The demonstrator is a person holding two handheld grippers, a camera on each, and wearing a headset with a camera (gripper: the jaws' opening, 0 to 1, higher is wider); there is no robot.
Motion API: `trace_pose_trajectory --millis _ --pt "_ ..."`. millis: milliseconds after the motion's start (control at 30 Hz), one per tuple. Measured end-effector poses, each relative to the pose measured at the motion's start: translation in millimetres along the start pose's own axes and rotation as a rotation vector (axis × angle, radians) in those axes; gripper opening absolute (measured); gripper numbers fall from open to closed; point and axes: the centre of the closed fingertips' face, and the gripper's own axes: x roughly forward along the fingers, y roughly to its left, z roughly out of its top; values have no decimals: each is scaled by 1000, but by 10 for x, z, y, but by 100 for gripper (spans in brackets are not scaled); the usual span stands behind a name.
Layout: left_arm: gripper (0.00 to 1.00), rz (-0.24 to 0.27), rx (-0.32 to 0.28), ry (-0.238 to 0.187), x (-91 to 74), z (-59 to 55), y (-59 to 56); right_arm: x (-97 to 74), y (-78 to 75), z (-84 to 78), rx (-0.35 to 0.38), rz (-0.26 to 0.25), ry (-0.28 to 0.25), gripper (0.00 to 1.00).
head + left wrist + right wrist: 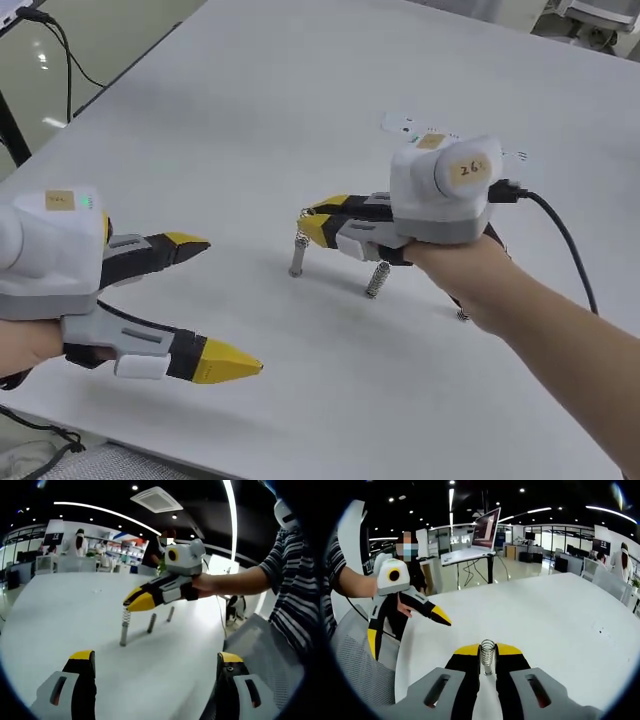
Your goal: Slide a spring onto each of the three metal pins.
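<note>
My right gripper (309, 221) (487, 652) is shut on a small steel spring (487, 656), which stands upright between its yellow tips. It holds that spring at the top of the left metal pin (297, 260) (123, 634), whose lower shaft is bare. A second pin (377, 279) (151, 623) wears a spring along its length. The third pin (462, 315) (170, 614) is mostly hidden behind the hand in the head view. My left gripper (215, 305) (156, 657) hangs open and empty at the near left, well apart from the pins.
The white table (230, 120) stretches far and left; its near edge runs just under my left gripper. A black cable (565, 240) trails from the right gripper. Small paper labels (425, 131) lie beyond the right hand. A mesh chair (260, 640) stands beside the table.
</note>
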Motion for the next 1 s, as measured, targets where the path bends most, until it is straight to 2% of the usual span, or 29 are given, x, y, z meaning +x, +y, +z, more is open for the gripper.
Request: trace_pose_trajectory --millis 500,1000 --pt "98 6 -6 -2 -9 -19 14 115 37 -206 3 14 64 8" --pt "98 9 -13 -7 -8 -32 32 225 121 -449 -66 31 150 8"
